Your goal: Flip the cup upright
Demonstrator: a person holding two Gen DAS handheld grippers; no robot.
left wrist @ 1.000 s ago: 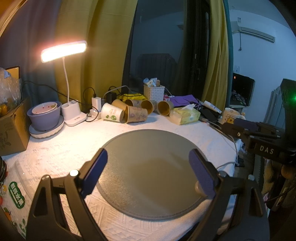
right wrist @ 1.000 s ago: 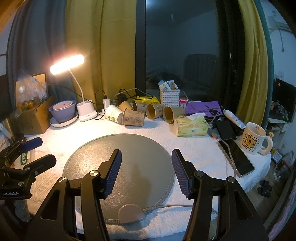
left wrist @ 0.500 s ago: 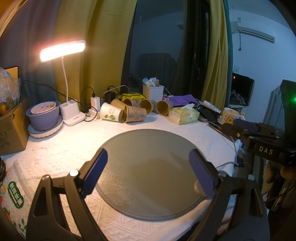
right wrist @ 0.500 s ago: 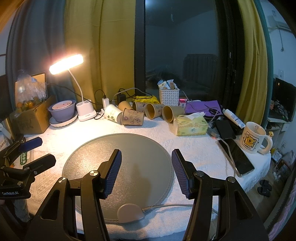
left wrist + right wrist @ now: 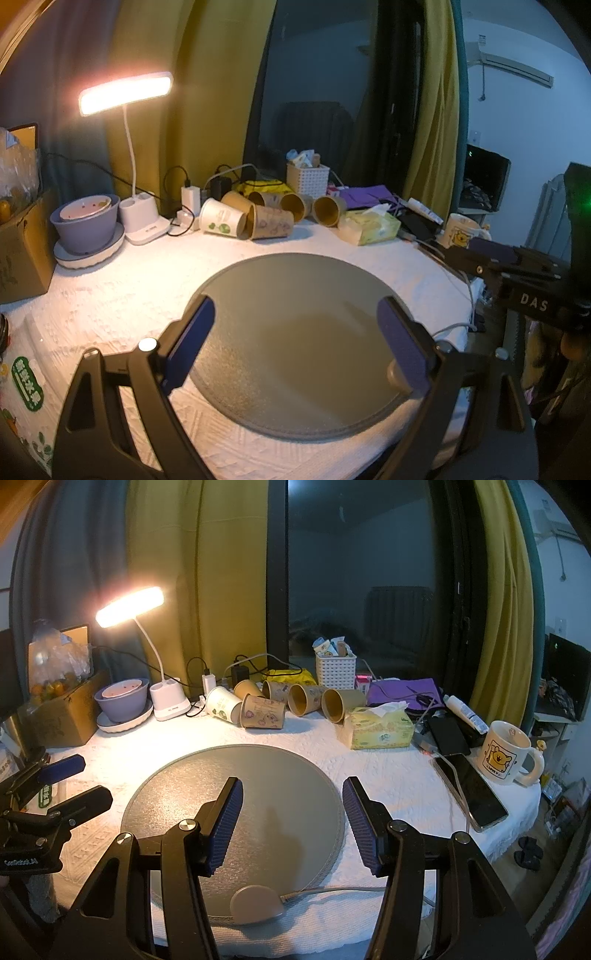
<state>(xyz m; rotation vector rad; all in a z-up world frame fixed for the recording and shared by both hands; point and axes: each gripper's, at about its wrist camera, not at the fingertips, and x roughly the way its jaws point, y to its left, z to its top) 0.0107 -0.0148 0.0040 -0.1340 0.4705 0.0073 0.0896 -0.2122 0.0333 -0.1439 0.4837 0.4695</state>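
Observation:
Several paper cups lie on their sides at the back of the table: a white one (image 5: 221,222) (image 5: 221,704), a brown printed one (image 5: 271,227) (image 5: 263,712), and more brown ones (image 5: 327,210) (image 5: 338,704) with mouths facing me. My left gripper (image 5: 295,339) is open and empty above the near part of the round grey mat (image 5: 295,295). My right gripper (image 5: 291,819) is open and empty above the same mat (image 5: 236,771). Each gripper shows at the edge of the other's view, the left (image 5: 55,786) and the right (image 5: 517,273).
A lit desk lamp (image 5: 162,698), a purple bowl on a plate (image 5: 122,699), a cardboard box (image 5: 62,716), a tissue box (image 5: 380,727), a white basket (image 5: 335,670), a phone (image 5: 469,786) and a bear mug (image 5: 506,753) ring the mat. A cabled puck (image 5: 255,904) sits at the mat's near edge.
Both grippers have barely moved. The left view has drifted very slightly. Nothing was taken hold of or let go.

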